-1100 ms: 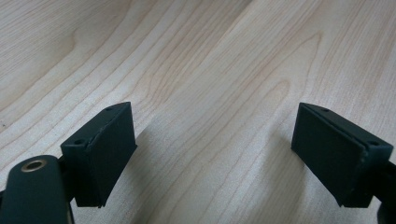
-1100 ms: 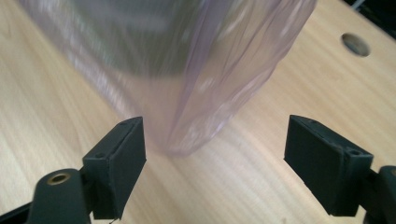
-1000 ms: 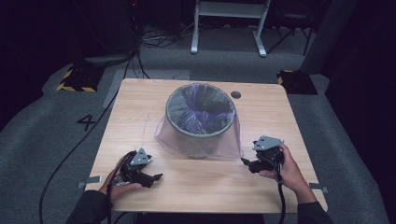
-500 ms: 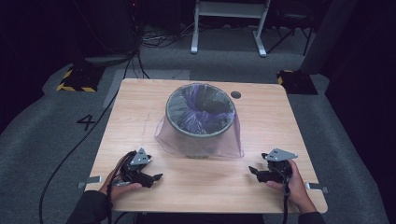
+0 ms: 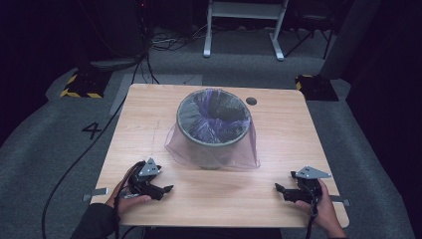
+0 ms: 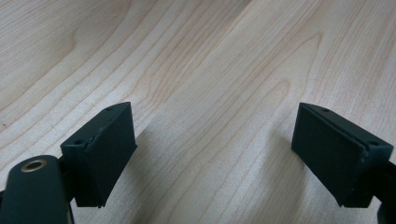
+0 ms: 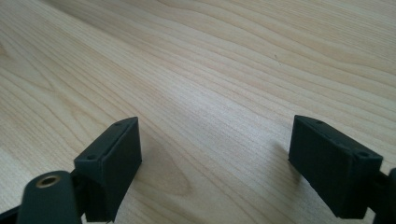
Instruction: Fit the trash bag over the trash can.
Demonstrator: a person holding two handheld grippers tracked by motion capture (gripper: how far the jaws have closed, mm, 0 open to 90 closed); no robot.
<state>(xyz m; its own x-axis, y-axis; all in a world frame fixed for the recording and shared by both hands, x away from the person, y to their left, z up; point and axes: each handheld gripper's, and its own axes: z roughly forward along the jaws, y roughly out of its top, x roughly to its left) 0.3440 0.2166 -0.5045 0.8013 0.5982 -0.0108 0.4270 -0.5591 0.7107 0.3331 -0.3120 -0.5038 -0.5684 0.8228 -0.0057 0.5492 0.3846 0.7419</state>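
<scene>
A grey round bin [image 5: 214,127] stands on the middle of the wooden table [image 5: 149,114], lined with a translucent purple bag [image 5: 175,144] that drapes over its outside down to the tabletop. My left gripper [image 5: 164,190] rests by the near left edge, held in a hand, jaws open over bare wood [image 6: 215,154]. Near the front right corner my right gripper [image 5: 279,190] points left, well clear of the bin. Its jaws have just been opening and stand wide with only wood between them [image 7: 215,161].
A dark round hole [image 5: 251,101] sits in the tabletop behind the bin. Metal brackets [image 5: 94,191] stick out at the near table edges. Cables, a yellow-black block [image 5: 79,84] and a white frame [image 5: 244,25] lie on the floor beyond.
My right gripper has moved away from the bin's right side, down and toward the near right corner of the table. The left gripper and the bin have kept still.
</scene>
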